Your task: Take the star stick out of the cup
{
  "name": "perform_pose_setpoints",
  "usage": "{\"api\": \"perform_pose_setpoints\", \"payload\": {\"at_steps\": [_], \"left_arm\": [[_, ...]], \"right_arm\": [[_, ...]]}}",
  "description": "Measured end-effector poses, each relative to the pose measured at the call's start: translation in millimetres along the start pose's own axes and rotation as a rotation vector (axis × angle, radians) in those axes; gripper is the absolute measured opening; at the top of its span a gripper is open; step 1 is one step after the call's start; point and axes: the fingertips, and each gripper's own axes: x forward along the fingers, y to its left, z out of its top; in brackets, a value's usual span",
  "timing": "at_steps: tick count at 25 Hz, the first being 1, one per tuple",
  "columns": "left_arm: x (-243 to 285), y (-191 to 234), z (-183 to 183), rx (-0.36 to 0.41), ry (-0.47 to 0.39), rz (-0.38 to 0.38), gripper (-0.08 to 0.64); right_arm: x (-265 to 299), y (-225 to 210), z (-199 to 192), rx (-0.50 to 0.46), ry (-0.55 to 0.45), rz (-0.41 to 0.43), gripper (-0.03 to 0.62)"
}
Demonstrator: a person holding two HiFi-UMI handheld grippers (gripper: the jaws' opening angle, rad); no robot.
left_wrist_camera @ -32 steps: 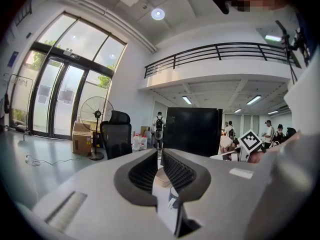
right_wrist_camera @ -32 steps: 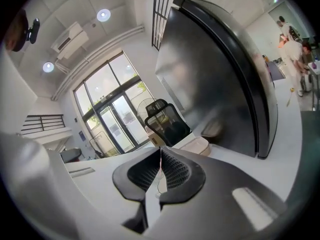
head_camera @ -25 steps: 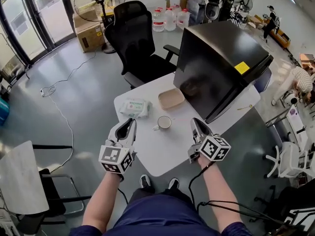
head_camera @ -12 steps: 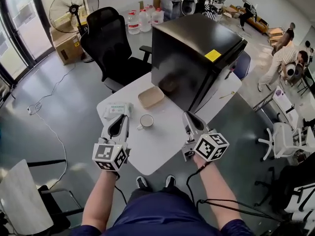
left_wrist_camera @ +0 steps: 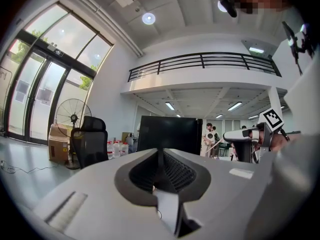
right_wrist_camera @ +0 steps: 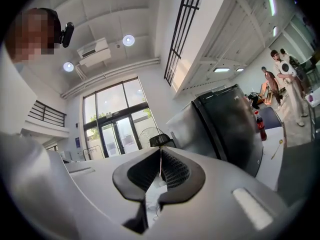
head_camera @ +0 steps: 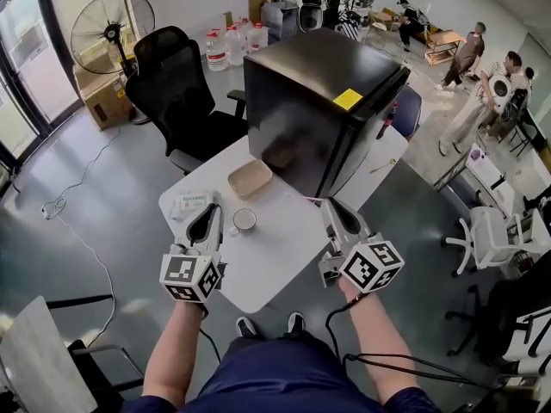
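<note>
The left gripper (head_camera: 209,215) hovers just left of the cup (head_camera: 244,220). Its jaws are pressed together, with nothing between them. The cup stands upright on the white surface (head_camera: 275,261), touched by no jaw; what it holds is too small to tell. The right gripper (head_camera: 331,205) is right of the cup and further from it, its jaws also pressed together and empty. Far right of the cup, beyond the black cabinet (head_camera: 318,101), a thin stick (head_camera: 385,167) lies on the surface; whether it carries a star I cannot tell.
</note>
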Motion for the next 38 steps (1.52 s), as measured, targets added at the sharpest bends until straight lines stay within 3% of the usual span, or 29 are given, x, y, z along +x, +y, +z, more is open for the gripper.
{"api": "perform_pose_setpoints", "payload": {"at_steps": [14, 22, 38], "left_arm": [[18.6, -31.3, 29.4, -0.005, -0.063, -0.062, 0.031], [12.8, -26.6, 38.0, -0.003, -0.080, -0.042, 0.031], [21.2, -21.5, 29.7, -0.017, -0.061, -0.039, 0.031]], "right_arm": [[-26.2, -13.8, 39.2, -0.021, -0.081, -0.041, 0.014], [-42.7, -21.4, 53.4, 0.016, -0.127, -0.044, 0.014], [-36.2, -25.1, 49.7, 0.070, -0.124, -0.024, 0.014]]}}
